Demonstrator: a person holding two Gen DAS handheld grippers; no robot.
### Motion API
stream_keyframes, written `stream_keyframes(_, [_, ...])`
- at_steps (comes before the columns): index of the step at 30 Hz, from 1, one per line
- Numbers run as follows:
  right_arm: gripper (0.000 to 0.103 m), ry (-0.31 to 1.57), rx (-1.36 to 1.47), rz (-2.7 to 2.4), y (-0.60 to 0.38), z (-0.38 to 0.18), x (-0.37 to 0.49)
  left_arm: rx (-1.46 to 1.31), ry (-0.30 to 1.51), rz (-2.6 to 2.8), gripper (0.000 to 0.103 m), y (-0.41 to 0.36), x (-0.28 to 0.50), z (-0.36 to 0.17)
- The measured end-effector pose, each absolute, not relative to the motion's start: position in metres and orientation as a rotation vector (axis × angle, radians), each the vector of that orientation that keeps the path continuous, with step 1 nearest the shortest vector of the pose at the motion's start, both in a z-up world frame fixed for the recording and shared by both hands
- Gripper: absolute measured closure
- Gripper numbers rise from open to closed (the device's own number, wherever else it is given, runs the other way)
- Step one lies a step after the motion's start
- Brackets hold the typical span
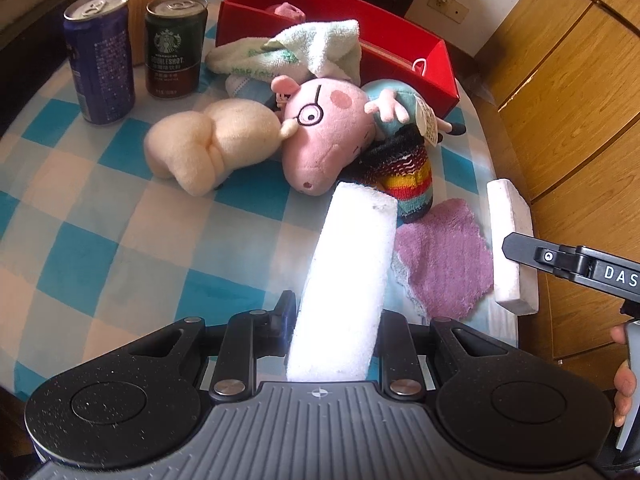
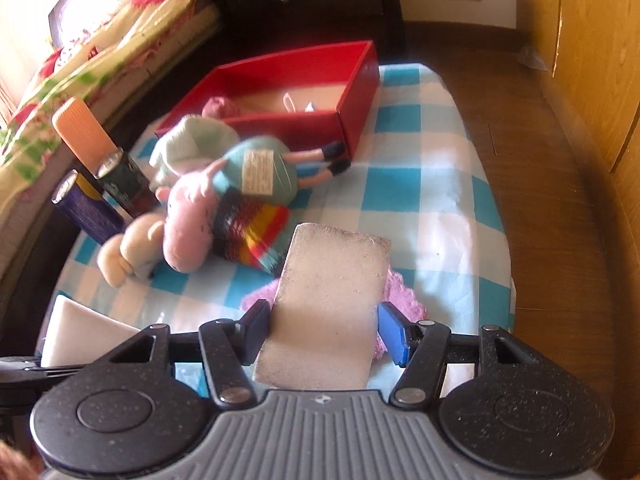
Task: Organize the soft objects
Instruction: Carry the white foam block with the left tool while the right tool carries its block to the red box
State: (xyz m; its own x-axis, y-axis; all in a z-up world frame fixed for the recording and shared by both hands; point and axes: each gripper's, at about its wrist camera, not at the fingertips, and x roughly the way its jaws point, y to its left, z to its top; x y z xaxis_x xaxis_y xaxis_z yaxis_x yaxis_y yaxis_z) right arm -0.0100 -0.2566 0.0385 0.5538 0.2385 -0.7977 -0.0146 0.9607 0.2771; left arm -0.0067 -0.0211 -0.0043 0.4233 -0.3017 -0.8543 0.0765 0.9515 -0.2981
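My left gripper (image 1: pixel 334 320) is shut on a white sponge block (image 1: pixel 348 280) held above the checked tablecloth. My right gripper (image 2: pixel 322 332) is shut on a second white sponge block (image 2: pixel 328 312); that block also shows in the left wrist view (image 1: pixel 510 244) at the right. A pink pig plush (image 1: pixel 324 136), a cream plush (image 1: pixel 200 148), a rainbow knitted sock (image 1: pixel 408 176), a purple cloth (image 1: pixel 444 260) and a pale green towel (image 1: pixel 308 48) lie on the table. A red box (image 1: pixel 404 52) stands at the back with a small pink item inside.
Two drink cans (image 1: pixel 100 56) (image 1: pixel 174 46) stand at the back left beside an orange-capped bottle (image 2: pixel 82 132). Wooden cabinets (image 1: pixel 580 100) lie right of the table. A bed with floral cover (image 2: pixel 80 60) is at the left.
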Motion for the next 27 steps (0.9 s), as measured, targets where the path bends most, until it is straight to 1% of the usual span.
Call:
stream_keyframes(19, [0.066, 0.804, 0.176, 0.235, -0.232, 0.100, -0.012, -0.148, 0.973, -0.197, 0.079, -0.032, 0.015, 0.049])
stream_keyframes(27, [0.066, 0.719, 0.163, 0.227, -0.228, 0.122, -0.006, -0.114, 0.933, -0.196, 0.079, -0.037, 0.027, 0.061])
